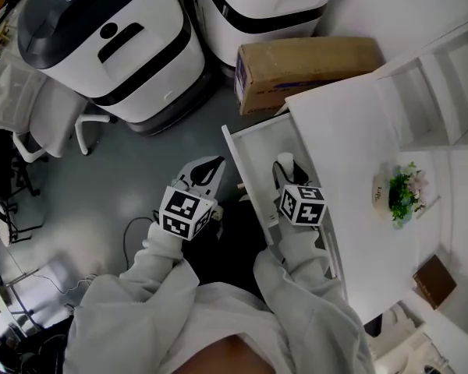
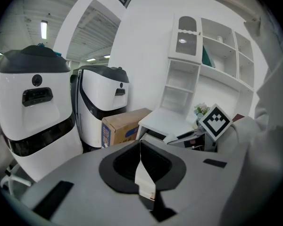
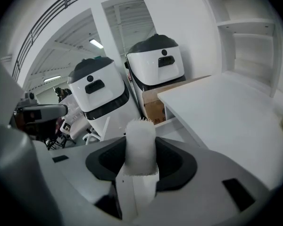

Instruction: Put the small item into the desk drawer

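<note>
Right gripper view shows the right gripper [image 3: 137, 171] with its jaws clamped on the small white packet [image 3: 140, 138]. The packet stands upright between them, and its frayed or serrated top edge pokes out past the tips. Beyond it lie the white worktop [image 3: 226, 112], a cardboard box [image 3: 155, 109] under the worktop's far end, and two white and black machines [image 3: 96, 95] on the floor.

In the head view the right gripper [image 1: 287, 170] hangs over the open drawer [image 1: 253, 142], which is pulled out from the left side of the worktop [image 1: 343, 139]. The packet is a pale shape at the jaw tips, above the drawer's inside. I cannot tell whether it touches the drawer bottom.

The left gripper [image 1: 205, 171] is held over the grey floor, just to the left of the drawer's front and apart from it. In the left gripper view its jaws [image 2: 144, 171] are together with nothing between them.

On the worktop, well away from the drawer, stands a small green plant [image 1: 405, 193], with a flat brown thing [image 1: 433, 281] nearer the person. The cardboard box [image 1: 304, 68] lies on the floor beyond the drawer, beside the two machines [image 1: 109, 37], and a white chair [image 1: 43, 119] stands at the far left
</note>
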Action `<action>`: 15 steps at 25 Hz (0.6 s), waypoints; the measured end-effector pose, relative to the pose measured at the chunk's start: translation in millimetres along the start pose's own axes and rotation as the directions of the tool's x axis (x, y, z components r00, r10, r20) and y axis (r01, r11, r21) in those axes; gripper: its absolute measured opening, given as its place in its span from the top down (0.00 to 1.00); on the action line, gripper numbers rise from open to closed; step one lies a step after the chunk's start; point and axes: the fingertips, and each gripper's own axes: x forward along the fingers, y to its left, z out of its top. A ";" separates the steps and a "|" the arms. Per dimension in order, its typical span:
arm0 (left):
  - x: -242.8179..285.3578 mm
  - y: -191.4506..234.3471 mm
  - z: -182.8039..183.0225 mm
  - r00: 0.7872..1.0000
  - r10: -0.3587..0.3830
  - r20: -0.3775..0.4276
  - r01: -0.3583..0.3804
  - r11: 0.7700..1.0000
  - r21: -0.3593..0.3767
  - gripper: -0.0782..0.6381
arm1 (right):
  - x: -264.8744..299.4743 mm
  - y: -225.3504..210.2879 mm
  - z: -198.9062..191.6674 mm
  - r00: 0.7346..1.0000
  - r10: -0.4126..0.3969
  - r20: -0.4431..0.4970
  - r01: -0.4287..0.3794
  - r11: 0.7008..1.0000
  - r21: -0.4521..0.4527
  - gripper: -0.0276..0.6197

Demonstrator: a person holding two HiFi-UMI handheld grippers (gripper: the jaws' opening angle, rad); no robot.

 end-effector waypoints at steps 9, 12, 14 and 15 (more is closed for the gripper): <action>-16.7 20.0 -35.4 0.992 0.109 -0.067 -0.113 0.992 -0.058 0.87 | 70.5 -9.2 -34.9 0.989 0.021 -0.149 -0.033 0.996 -0.079 0.66; -18.2 26.0 -43.3 0.987 0.136 -0.084 -0.142 0.987 -0.069 0.87 | 90.8 -13.6 -41.7 0.983 0.018 -0.182 -0.037 0.994 -0.103 0.66; -18.5 27.4 -47.4 0.985 0.145 -0.093 -0.153 0.985 -0.080 0.87 | 101.3 -16.6 -45.5 0.981 0.013 -0.193 -0.035 0.993 -0.113 0.66; -18.1 28.1 -49.3 0.984 0.148 -0.097 -0.156 0.984 -0.084 0.87 | 106.3 -17.8 -47.1 0.980 0.012 -0.196 -0.035 0.993 -0.115 0.66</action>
